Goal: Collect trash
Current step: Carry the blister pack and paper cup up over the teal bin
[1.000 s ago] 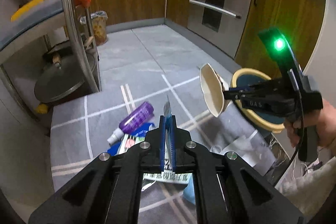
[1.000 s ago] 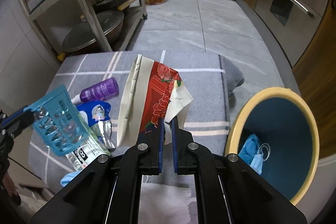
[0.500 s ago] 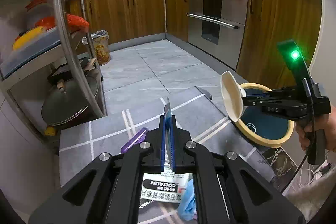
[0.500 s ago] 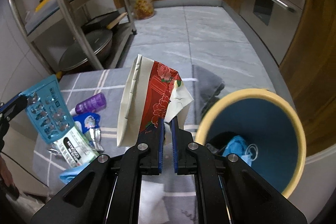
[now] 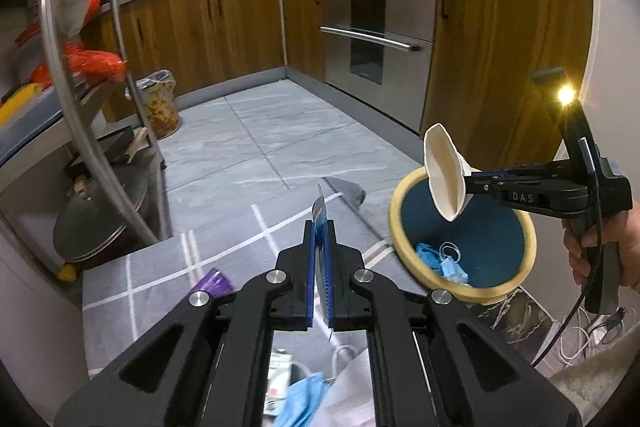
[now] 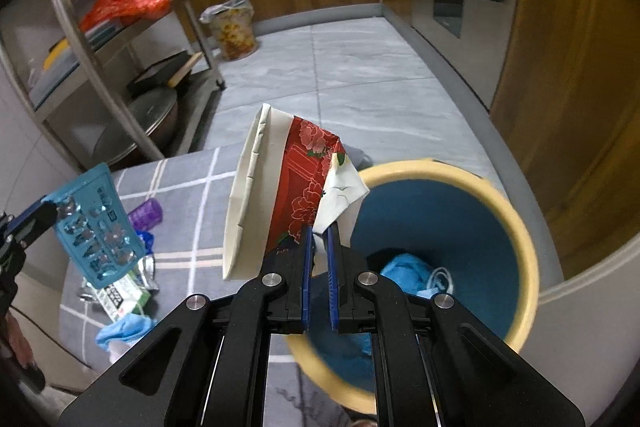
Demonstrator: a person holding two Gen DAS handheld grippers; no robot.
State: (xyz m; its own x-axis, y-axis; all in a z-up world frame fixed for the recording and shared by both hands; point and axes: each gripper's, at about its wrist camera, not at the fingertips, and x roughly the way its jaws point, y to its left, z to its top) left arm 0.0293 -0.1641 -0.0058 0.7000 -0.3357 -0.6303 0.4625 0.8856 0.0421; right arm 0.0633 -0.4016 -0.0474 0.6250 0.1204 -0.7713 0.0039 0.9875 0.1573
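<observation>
My right gripper (image 6: 319, 231) is shut on a crushed red-and-white paper cup (image 6: 276, 195), held in the air over the near left rim of the bin. The same cup (image 5: 444, 175) shows in the left wrist view, over the yellow-rimmed blue bin (image 5: 404, 259). My left gripper (image 5: 319, 227) is shut on a blue blister pack (image 5: 320, 215), seen edge-on; the pack (image 6: 96, 227) hangs over the grey mat in the right wrist view. In the bin (image 6: 528, 247) lie blue face masks (image 6: 408, 275).
On the grey checked mat (image 6: 192, 195) lie a purple bottle (image 6: 146, 213), a green-and-white packet (image 6: 120, 297), foil and a blue mask (image 6: 122, 329). A steel shelf rack (image 5: 68, 99) with pans stands to the left. Wooden cabinets and an oven (image 5: 376, 27) line the far side.
Both grippers rose and moved toward the bin with their loads. The bin now lies closer under the cup. The light on the right gripper turned from green to yellow.
</observation>
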